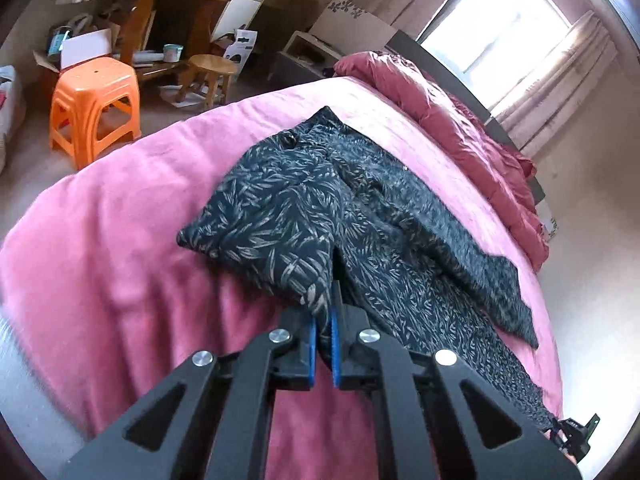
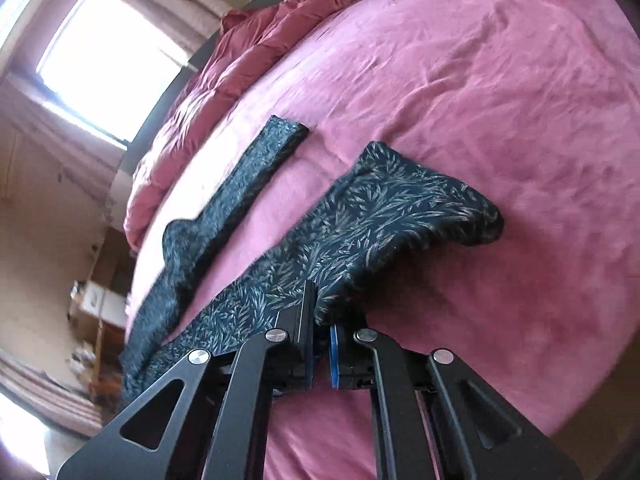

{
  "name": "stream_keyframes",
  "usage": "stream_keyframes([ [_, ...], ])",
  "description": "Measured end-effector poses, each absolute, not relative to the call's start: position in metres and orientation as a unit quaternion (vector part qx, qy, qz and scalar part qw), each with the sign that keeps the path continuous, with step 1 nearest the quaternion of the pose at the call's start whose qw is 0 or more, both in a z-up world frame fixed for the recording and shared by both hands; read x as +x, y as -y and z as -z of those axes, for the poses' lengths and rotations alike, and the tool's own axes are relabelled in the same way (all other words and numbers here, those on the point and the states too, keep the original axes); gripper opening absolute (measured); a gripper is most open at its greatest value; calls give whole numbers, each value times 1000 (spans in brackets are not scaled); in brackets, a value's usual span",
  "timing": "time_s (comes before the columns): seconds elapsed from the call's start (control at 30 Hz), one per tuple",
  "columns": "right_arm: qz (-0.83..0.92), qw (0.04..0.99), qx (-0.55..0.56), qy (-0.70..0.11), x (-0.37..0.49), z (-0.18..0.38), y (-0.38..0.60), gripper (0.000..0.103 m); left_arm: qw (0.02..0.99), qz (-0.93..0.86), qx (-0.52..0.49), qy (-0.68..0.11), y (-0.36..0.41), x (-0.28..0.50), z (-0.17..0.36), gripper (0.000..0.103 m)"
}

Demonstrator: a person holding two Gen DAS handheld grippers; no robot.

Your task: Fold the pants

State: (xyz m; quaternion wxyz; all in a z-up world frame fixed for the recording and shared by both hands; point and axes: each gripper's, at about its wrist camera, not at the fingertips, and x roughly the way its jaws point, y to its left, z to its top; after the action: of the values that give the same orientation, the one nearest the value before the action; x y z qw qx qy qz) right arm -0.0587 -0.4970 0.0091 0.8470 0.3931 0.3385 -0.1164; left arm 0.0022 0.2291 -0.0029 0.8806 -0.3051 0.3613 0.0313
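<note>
Dark navy pants [image 1: 304,200] with a pale leaf print lie spread on the pink bed sheet [image 1: 120,240]. My left gripper [image 1: 325,320] is shut on the near edge of the pants at the waist end, and the cloth rises off the bed into its blue pads. In the right wrist view my right gripper [image 2: 320,320] is shut on the near leg of the pants [image 2: 360,216], lifting it near the hem. The other leg [image 2: 224,200] lies flat farther back. The right gripper [image 1: 576,436] shows at the left view's lower right, holding the leg.
A rolled dark-red duvet [image 1: 460,120] runs along the far side of the bed by the window [image 1: 500,20]. On the floor beyond the bed stand an orange plastic stool [image 1: 96,104], a wooden stool [image 1: 212,76] and a cluttered wooden desk [image 1: 168,8].
</note>
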Motion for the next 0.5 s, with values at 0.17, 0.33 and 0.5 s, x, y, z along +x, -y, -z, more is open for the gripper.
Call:
stream_keyframes([
  [0.17,109,828,386,-391,-63,19,502,5,875,-57,-281,-390,-223,-8,26,5],
  [0.33,63,818,419,-389,-61,35,513,16,873,-91,-265,-398,-222,-9,37,25],
  [0.5,86,814,477,-321,-79,38,543,50,890,-139,-265,-344,-229,-27,17,48],
])
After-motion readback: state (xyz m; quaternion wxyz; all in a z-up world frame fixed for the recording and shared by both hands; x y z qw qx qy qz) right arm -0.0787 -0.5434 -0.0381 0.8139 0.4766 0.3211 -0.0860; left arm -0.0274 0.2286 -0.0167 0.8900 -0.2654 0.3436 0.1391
